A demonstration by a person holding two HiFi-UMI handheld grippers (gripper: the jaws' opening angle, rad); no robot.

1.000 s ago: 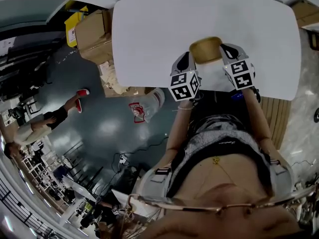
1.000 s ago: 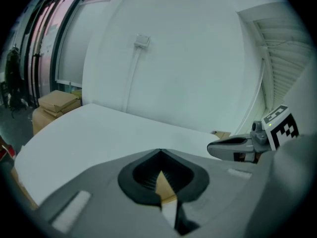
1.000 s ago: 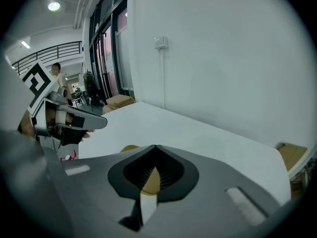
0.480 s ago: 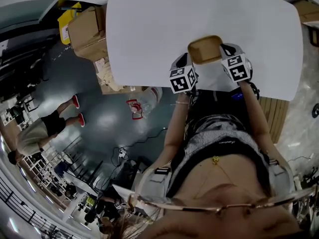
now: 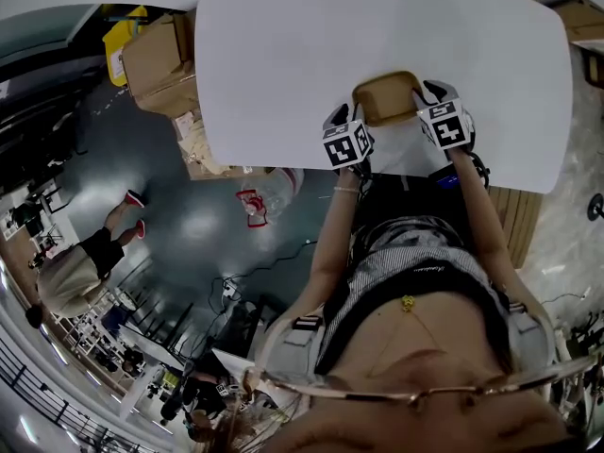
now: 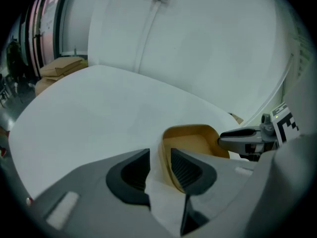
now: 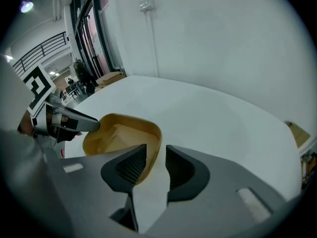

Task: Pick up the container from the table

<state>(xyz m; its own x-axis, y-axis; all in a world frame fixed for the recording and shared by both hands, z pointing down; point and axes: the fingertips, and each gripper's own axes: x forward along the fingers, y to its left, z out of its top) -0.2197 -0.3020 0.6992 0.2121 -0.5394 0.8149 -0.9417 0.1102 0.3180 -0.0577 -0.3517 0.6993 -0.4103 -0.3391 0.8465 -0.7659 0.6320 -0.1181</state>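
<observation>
Head view: the container (image 5: 387, 97) sits on the white table (image 5: 283, 55) near its front edge, with broad bare tabletop beyond it and to either side. The left gripper (image 6: 159, 163) has its jaws drawn in on the container's left wall, one pad inside the rim and one outside. The right gripper (image 7: 156, 163) pinches the opposite wall the same way. Both grippers reach in over the front edge. Boxes (image 5: 160, 59) stand on the floor just past the table's left edge.

Lab/wkshop, cardbd boxes (image 5: 156, 59), floor cables (image 5: 236, 295)
</observation>
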